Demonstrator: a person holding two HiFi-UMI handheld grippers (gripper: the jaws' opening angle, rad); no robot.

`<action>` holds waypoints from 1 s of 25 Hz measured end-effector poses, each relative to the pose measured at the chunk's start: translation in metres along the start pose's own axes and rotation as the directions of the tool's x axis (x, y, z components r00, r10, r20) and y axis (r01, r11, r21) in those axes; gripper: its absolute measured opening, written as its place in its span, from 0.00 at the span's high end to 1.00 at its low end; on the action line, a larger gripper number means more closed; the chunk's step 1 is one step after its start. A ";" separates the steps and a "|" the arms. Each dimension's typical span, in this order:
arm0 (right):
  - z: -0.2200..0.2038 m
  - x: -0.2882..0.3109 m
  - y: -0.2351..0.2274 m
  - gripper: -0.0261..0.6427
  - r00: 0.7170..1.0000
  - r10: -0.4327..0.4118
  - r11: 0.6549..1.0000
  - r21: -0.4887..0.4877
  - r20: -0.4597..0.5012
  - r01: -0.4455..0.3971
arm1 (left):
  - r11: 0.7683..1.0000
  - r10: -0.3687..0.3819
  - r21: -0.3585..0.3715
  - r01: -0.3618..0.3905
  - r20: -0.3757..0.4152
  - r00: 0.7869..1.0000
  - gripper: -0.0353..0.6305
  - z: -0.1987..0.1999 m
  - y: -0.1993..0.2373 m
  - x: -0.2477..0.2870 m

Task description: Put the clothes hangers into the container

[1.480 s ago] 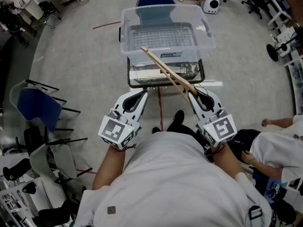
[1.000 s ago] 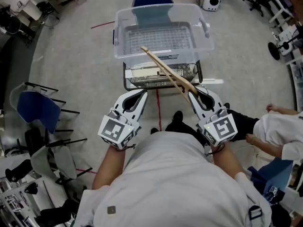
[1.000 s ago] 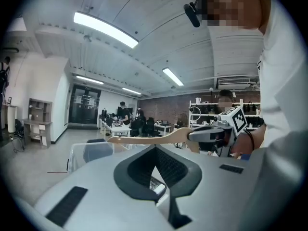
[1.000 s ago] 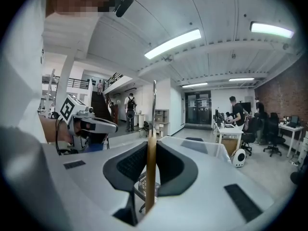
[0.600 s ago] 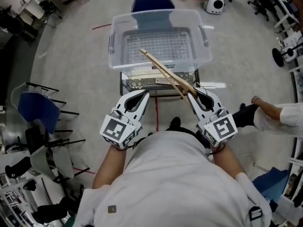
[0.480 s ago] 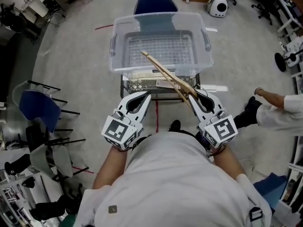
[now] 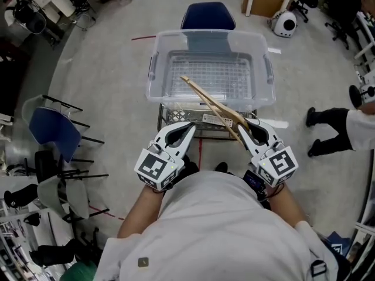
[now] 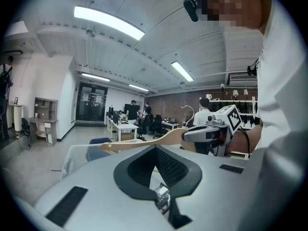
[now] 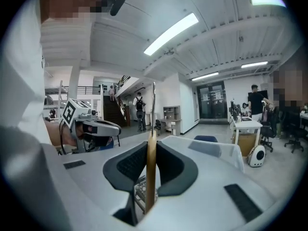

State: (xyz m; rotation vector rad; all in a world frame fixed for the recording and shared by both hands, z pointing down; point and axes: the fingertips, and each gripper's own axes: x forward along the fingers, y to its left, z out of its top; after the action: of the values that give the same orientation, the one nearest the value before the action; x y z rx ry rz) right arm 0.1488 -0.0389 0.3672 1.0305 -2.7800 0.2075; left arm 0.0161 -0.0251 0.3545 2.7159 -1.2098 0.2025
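A clear plastic container (image 7: 266,89) stands on a wire cart (image 7: 173,118) in front of me. My right gripper (image 7: 248,126) is shut on the end of a wooden clothes hanger (image 7: 211,101). The hanger slants up and left, and its far tip hangs over the container's grid floor. In the right gripper view the hanger (image 9: 151,177) is pinched upright in the right gripper (image 9: 151,146). My left gripper (image 7: 189,127) hovers beside the cart, its fingertips together around nothing. The left gripper view shows the left gripper (image 8: 156,149), the hanger (image 8: 144,142) and the container (image 8: 79,155) beyond.
A blue chair (image 7: 208,15) stands just behind the container. Another blue chair (image 7: 53,130) and folded chairs are on the left. A person's legs (image 7: 328,122) show at the right. A white round device (image 7: 286,23) and desks sit farther back.
Both grippers and I have come closer to the container; it now sits lower and nearer in the head view. The hanger's tip now reaches over its inside. The person at right has stepped away.
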 end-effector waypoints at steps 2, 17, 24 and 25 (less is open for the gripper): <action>0.003 0.016 0.005 0.86 1.000 0.010 1.000 0.022 -0.001 -0.010 | 1.000 -0.009 0.002 0.009 0.005 1.000 0.92 0.001 0.015 -0.002; 0.038 0.120 0.054 0.86 0.996 -0.079 0.997 0.009 0.028 0.079 | 0.996 -0.086 0.021 0.086 0.032 0.996 0.92 0.012 0.127 -0.053; 0.037 0.138 0.042 0.86 0.995 -0.097 0.995 0.037 -0.010 0.097 | 0.994 -0.106 -0.012 0.106 0.035 0.994 0.92 0.007 0.148 -0.039; 0.036 0.140 0.040 0.86 0.995 -0.094 0.995 0.035 -0.017 0.095 | 0.994 -0.103 -0.017 0.103 0.033 0.994 0.92 0.005 0.150 -0.036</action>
State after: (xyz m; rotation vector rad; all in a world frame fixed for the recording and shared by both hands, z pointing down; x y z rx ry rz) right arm 0.0139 -0.1039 0.3579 1.1608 -2.7159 0.2524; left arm -0.1193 -0.0995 0.3569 2.7661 -1.0700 0.1344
